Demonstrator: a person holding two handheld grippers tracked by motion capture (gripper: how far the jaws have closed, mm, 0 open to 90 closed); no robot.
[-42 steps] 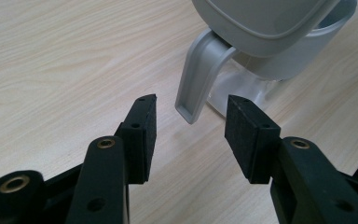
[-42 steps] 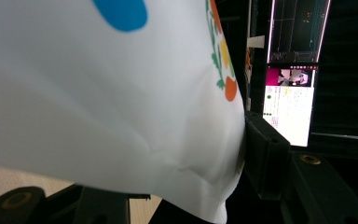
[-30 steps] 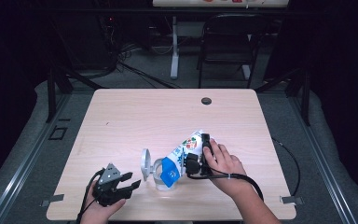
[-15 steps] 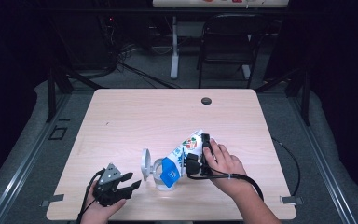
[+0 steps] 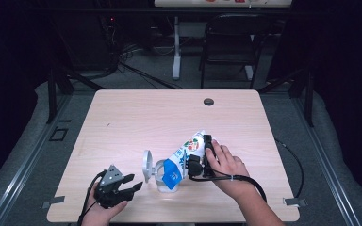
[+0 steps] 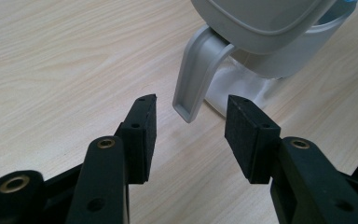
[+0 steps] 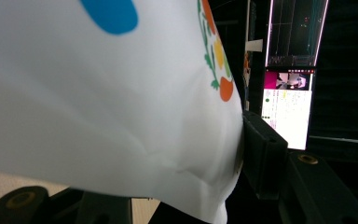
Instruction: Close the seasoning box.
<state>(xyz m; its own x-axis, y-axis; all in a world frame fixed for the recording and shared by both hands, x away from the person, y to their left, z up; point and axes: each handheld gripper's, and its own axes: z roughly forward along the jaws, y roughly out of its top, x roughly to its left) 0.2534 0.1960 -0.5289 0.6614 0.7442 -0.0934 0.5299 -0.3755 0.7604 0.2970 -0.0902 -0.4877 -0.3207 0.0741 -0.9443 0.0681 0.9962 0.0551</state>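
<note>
Two hand-held grippers work at the near edge of a pale wooden table [image 5: 122,117], seen from a camera above the person's side. At near centre stands a clear container [image 5: 162,175] with a grey hinged lid [image 5: 146,165] flipped up on its left side. A white pouch [image 5: 188,151] printed with blue panels and small fruit motifs is tipped over it, its upper end raised toward the far right and its blue lower end at the container's mouth.

On the right, the right gripper [image 5: 199,162] is clamped on the pouch at mid-body, a hand wrapped around the tool from the near right and a black cable looping off toward the table's near edge. In the right gripper view the pouch's white film [image 7: 112,107] bulges between the black jaws, with one pad pressed against its right side.

At near left, the left gripper [image 5: 131,184] rests low over the table with its jaws spread wide and nothing between the pads, pointing right toward the container and just short of it. In the left gripper view the lid's grey tab [image 6: 196,79] hangs beyond the gap between the open fingertips [image 6: 144,126], touched by neither.

A small dark round grommet [image 5: 209,101] sits at the table's far edge.
</note>
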